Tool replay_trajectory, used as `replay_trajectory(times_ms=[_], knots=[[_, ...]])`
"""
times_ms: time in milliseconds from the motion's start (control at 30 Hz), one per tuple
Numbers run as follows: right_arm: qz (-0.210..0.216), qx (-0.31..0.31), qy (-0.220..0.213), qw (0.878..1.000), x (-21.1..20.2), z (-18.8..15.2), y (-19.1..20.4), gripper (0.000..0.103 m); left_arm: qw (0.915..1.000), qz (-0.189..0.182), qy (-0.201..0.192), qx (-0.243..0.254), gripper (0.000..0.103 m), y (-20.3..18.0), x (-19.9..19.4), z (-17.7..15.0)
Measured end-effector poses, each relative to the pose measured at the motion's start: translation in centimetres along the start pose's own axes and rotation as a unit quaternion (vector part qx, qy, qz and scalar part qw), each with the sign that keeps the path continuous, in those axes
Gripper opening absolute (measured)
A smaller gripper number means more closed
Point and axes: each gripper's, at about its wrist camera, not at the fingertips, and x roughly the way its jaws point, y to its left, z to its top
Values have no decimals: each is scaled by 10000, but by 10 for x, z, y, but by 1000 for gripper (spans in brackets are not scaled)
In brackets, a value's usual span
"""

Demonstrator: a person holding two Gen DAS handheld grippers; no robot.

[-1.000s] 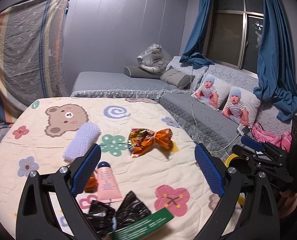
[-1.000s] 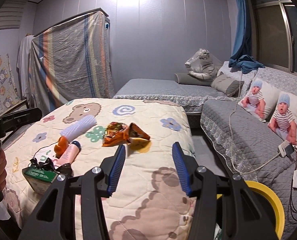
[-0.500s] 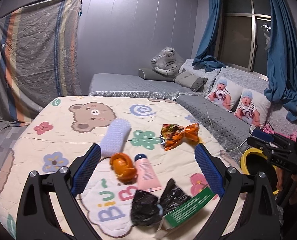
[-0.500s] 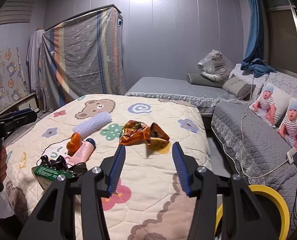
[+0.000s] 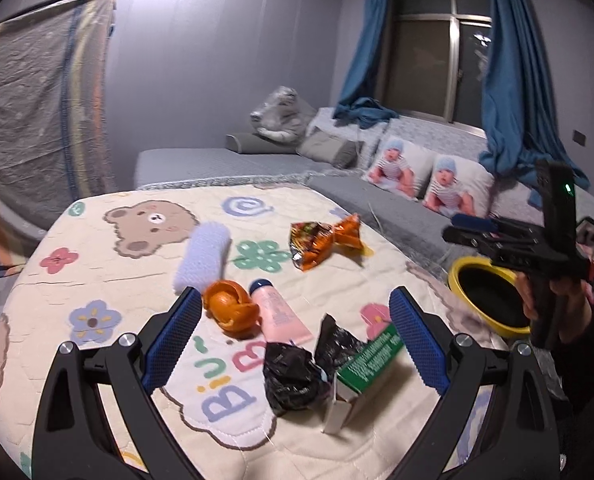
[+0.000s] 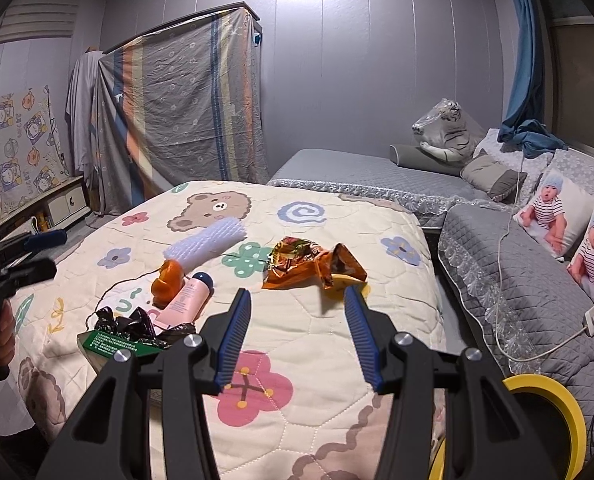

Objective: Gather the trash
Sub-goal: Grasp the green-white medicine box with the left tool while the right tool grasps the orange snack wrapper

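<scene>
Two grippers poised over a littered bed

The left gripper point(image 5: 293, 312) gapes wide and the right gripper point(image 6: 297, 304) stands half open, both empty, above orange peel point(image 5: 231, 308), a pink tube point(image 5: 279, 314), black plastic point(image 5: 293, 376), a green box point(image 5: 367, 364) and a foil wrapper point(image 6: 309, 266); a yellow-rimmed bin point(image 5: 485, 300) waits beside the bed.

Crumpled orange wrapper point(image 6: 311, 266), peel point(image 5: 230, 307) (curled), black bag point(image 5: 297, 372) on quilt.

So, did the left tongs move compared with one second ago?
Yes. In the left wrist view, the left tongs swung toward the left: the orange peel and pink tube, before by the left finger, now sit between the fingers.
</scene>
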Motion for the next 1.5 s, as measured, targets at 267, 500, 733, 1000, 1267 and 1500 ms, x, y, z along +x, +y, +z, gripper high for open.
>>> replay_trajectory(times_ms=[267, 500, 733, 1000, 1267, 1500], knots=[[30, 22, 80, 10000, 10, 0, 1, 47, 9986, -385, 226, 297, 90, -21, 11, -13], [9, 63, 239, 9997, 35, 1, -11, 47, 9943, -775, 428, 602, 90, -40, 26, -16], [-93, 47, 542, 9985, 80, 3, -29, 47, 9895, -861, 716, 912, 90, -52, 47, -17], [-27, -61, 971, 9953, 133, 3, -35, 47, 9860, -871, 1015, 1001, 85, -54, 70, -19], [19, -29, 1283, 9917, 181, 11, -40, 47, 9805, -867, 1385, 1095, 80, -55, 99, -23], [185, 131, 1431, 9894, 201, 15, -40, 46, 9772, -919, 1625, 1010, 56, -52, 117, -28]])
